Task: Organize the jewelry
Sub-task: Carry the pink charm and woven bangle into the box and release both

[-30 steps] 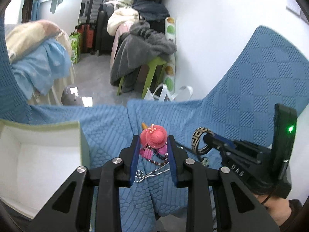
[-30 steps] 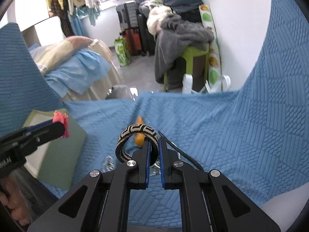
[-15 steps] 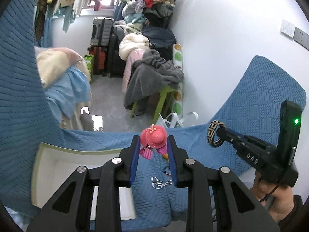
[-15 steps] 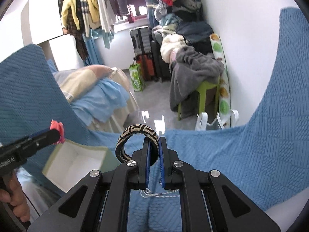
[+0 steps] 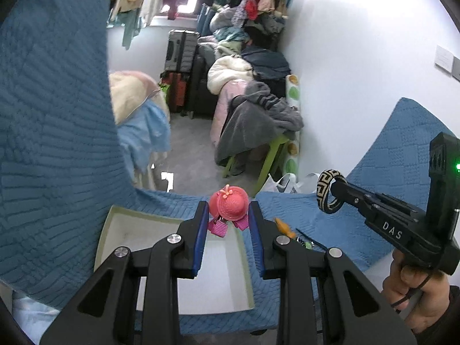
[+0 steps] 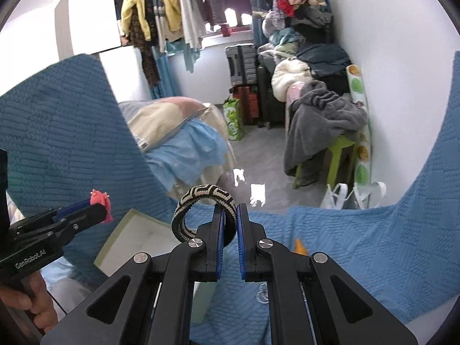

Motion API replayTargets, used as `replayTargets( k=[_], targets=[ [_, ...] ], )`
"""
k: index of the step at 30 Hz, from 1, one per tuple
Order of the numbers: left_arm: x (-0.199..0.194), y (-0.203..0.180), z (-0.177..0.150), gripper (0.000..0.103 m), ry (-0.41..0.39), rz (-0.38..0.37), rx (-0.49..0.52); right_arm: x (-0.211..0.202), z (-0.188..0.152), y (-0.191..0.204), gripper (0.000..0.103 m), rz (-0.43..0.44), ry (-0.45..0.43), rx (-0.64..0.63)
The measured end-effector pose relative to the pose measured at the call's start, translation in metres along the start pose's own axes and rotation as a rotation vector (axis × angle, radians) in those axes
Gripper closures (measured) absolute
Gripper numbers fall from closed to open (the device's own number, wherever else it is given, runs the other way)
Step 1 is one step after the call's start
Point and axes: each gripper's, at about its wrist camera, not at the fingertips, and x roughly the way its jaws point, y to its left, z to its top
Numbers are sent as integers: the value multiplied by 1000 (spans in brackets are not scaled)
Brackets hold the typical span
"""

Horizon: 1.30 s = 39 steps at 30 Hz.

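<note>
left gripper [image 5: 227, 215]: clamped on pink hat charm [image 5: 228, 203], above far edge of white box [image 5: 120, 230] | right gripper [image 6: 229, 219]: pinching patterned bangle [image 6: 201, 198] by its rim, right of box | likely light; bangle stiff, charm small, dangling pieces may swing

Both grippers [image 5: 228, 215] [image 6: 228, 221] clamped, raised

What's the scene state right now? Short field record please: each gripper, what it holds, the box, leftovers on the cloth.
left gripper: shut on pink hat charm, held over the box
right gripper: shut on patterned bangle, lifted clear of the cloth
box: open, white inside, nothing visible in it, on blue quilted cloth
left on cloth: orange piece, silver chain
</note>
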Motion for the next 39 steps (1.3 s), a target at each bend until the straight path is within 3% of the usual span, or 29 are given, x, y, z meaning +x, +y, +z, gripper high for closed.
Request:
replayTargets(
  k=[9, 25, 35, 37, 38, 39],
  targets=[
    [30, 43, -19, 74, 107, 44, -89, 48, -24, 36, 97, 41, 119, -41],
    [92, 72, -54, 74, 358, 145, -98, 127, -75, 60, 97, 59, 382, -54],
    [97, 82, -60, 74, 391, 170, -135, 140, -89, 61, 96, 60, 448, -58],
    [99, 84, -58, 73, 396, 164, -150, 139, -88, 61, 93, 70, 449, -55],
    [99, 85, -58, 66, 399, 156, -164, 138, -87, 61, 88, 75, 447, -55],
    [100, 85, -56, 58, 400, 158, -174, 137, -86, 60, 76, 78, 444, -56]
  ],
)
